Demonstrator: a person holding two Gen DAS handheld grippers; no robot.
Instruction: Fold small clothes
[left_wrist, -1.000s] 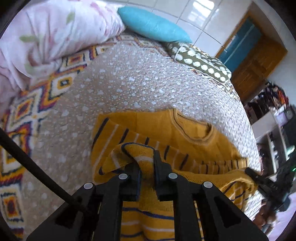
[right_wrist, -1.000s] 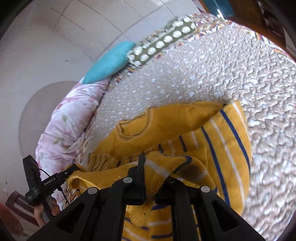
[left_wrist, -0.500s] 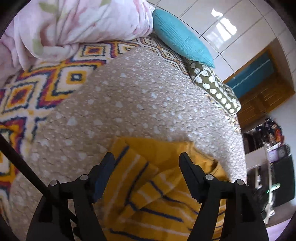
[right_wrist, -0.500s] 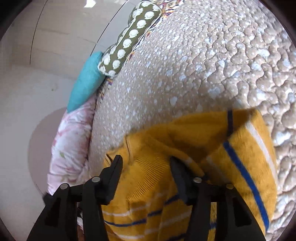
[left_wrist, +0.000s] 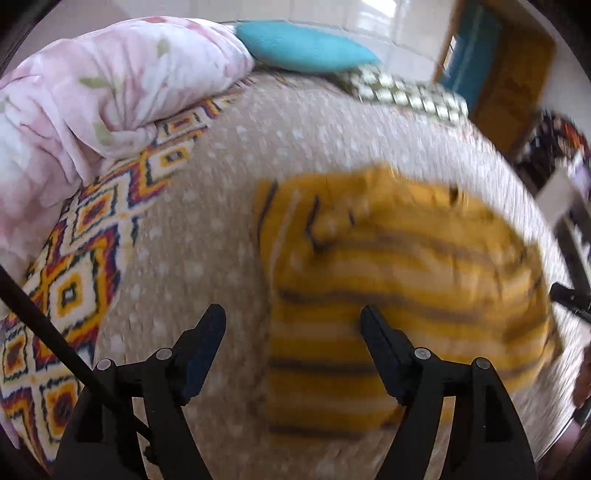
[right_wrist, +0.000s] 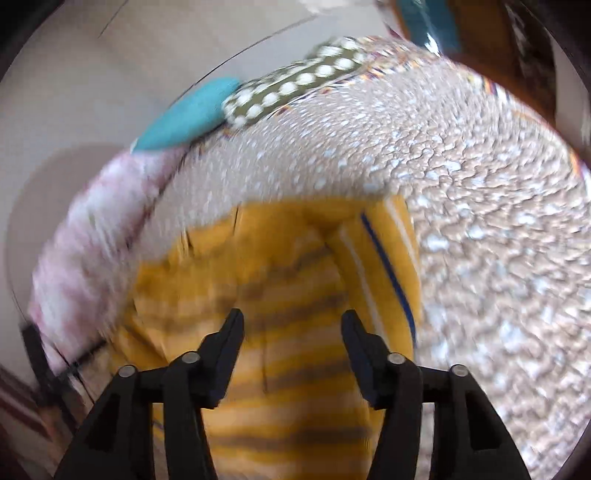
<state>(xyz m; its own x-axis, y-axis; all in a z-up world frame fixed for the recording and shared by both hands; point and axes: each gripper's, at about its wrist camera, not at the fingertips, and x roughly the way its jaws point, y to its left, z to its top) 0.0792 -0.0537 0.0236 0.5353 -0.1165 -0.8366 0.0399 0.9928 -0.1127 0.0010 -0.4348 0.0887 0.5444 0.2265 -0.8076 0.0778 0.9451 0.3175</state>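
Note:
A small yellow sweater (left_wrist: 388, 280) with dark blue and white stripes lies folded on the beige dotted bedspread (left_wrist: 314, 129). It also shows in the right wrist view (right_wrist: 288, 280). My left gripper (left_wrist: 291, 325) is open and empty, raised above the sweater's left edge. My right gripper (right_wrist: 291, 328) is open and empty above the sweater's striped part. Both views are blurred by motion.
A pink floral duvet (left_wrist: 92, 92) is bunched at the left. A teal pillow (left_wrist: 303, 48) and a green dotted pillow (left_wrist: 406, 96) lie at the head of the bed. A patterned blanket (left_wrist: 81, 266) runs along the left side. A wooden door (left_wrist: 517, 74) stands beyond.
One second ago both grippers were shut on the sweater's folded hem. They opened, let it drop onto the sweater, and have pulled back and up.

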